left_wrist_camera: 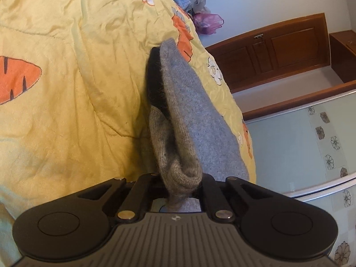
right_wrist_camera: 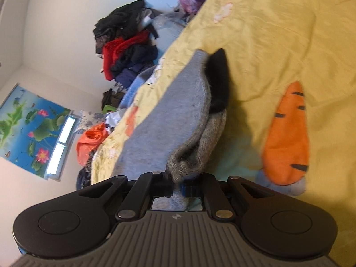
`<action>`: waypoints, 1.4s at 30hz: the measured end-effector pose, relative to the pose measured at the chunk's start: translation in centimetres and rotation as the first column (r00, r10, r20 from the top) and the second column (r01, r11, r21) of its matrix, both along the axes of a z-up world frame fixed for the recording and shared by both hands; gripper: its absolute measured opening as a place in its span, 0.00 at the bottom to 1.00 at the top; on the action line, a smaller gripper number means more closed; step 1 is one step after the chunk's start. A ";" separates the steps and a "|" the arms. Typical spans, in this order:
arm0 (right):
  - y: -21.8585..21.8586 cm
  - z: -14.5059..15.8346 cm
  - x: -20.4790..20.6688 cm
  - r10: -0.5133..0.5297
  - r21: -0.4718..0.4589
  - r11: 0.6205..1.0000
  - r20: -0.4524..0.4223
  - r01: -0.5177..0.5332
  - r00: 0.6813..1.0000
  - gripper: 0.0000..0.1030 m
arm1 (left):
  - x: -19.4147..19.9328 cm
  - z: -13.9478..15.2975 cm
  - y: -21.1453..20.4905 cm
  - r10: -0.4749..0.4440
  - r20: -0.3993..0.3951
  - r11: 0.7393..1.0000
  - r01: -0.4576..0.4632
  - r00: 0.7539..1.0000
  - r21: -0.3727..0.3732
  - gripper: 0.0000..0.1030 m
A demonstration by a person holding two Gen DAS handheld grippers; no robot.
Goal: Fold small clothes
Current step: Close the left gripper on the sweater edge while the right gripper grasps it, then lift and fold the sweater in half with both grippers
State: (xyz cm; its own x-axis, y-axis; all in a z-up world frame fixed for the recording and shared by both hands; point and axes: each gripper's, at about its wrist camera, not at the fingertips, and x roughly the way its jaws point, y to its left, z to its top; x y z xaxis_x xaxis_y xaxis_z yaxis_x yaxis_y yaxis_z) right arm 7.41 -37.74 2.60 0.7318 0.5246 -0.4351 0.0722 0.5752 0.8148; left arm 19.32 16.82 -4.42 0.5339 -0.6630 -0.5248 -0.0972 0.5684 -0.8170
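A small grey knitted garment [left_wrist_camera: 184, 115] with a black patch [left_wrist_camera: 154, 77] lies stretched over the yellow bed cover [left_wrist_camera: 77, 77] in the left wrist view. My left gripper [left_wrist_camera: 180, 184] is shut on its bunched, brownish-grey near end, and the fabric hides the fingertips. From the right wrist view, the same grey garment [right_wrist_camera: 169, 120] with its black patch [right_wrist_camera: 219, 80] runs away from me. My right gripper [right_wrist_camera: 184, 178] is shut on a bunched fold of it, fingertips buried in the knit.
The yellow bed cover [right_wrist_camera: 278, 44] carries orange carrot prints [right_wrist_camera: 287, 135]. A pile of dark and red clothes [right_wrist_camera: 126, 51] and an orange bag [right_wrist_camera: 89, 142] lie beyond the bed's edge. A wooden door [left_wrist_camera: 278, 49] and a purple bag [left_wrist_camera: 208, 23] are behind.
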 end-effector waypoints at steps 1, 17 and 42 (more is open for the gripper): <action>0.0 -0.1 0.0 -0.003 -0.003 1.000 -0.002 0.003 1.000 0.13 | 0.0 0.0 -0.2 -0.003 0.002 1.000 0.003 1.000 0.018 0.04; -0.2 -4.0 -0.2 -0.106 0.029 0.994 -0.055 0.108 0.993 0.17 | -0.9 -1.8 -1.0 0.005 -0.017 0.997 -0.003 1.000 0.076 0.04; -1.5 -7.4 -1.9 -0.283 0.302 0.924 0.122 0.236 0.951 0.31 | -0.4 -2.8 -0.9 0.034 -0.059 0.997 -0.030 0.998 0.067 0.05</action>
